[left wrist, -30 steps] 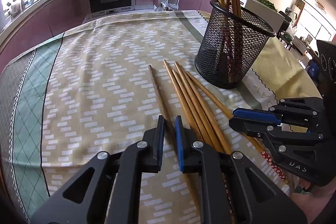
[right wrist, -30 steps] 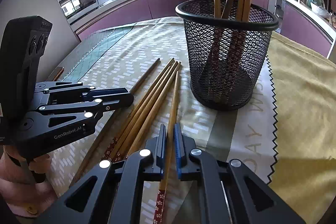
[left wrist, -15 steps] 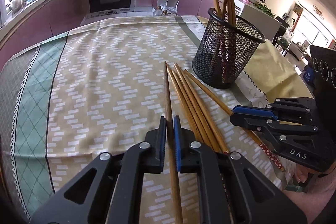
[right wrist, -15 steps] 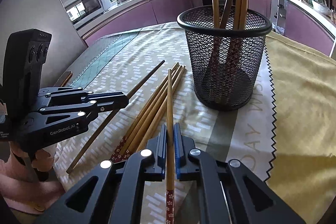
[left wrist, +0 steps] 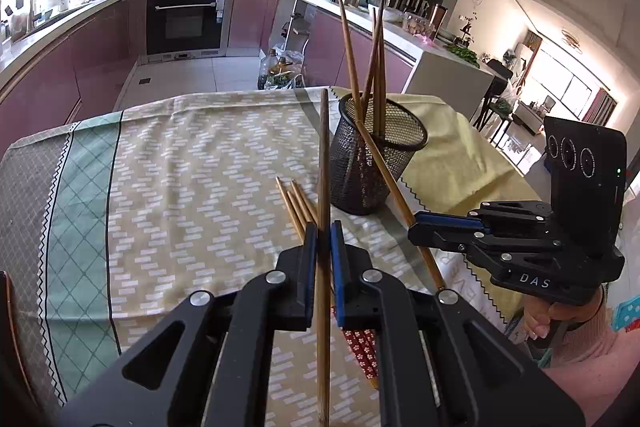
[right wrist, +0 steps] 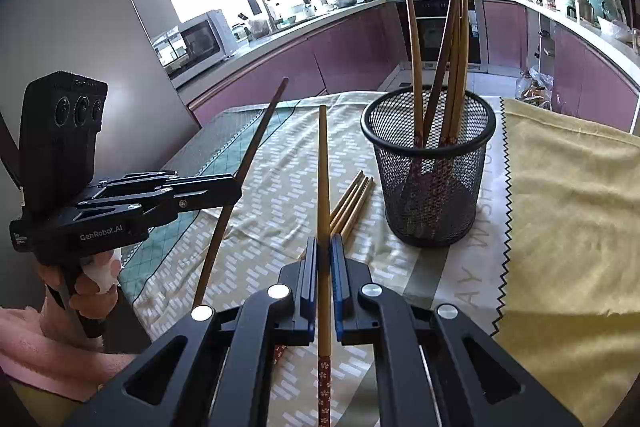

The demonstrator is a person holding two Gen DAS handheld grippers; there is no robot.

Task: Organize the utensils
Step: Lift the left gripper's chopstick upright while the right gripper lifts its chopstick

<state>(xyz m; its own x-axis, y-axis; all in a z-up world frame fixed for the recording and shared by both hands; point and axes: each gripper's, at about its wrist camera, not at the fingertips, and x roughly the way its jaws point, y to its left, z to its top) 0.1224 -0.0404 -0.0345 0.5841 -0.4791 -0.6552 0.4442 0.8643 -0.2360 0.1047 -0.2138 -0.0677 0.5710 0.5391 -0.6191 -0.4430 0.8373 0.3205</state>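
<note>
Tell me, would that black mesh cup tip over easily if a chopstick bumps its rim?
Possibly. The mesh cup looks light, being open wire, and the chopsticks inside lean tall above its rim, raising its balance. Its broad flat base on the tablecloth should resist gentle knocks.

Mesh holder (right wrist: 430, 183) stands on tablecloth (right wrist: 264, 195), several chopsticks upright inside. Loose chopsticks (right wrist: 352, 201) lie on cloth just left of holder. Kitchen counter (right wrist: 280, 39) behind the table.
</note>
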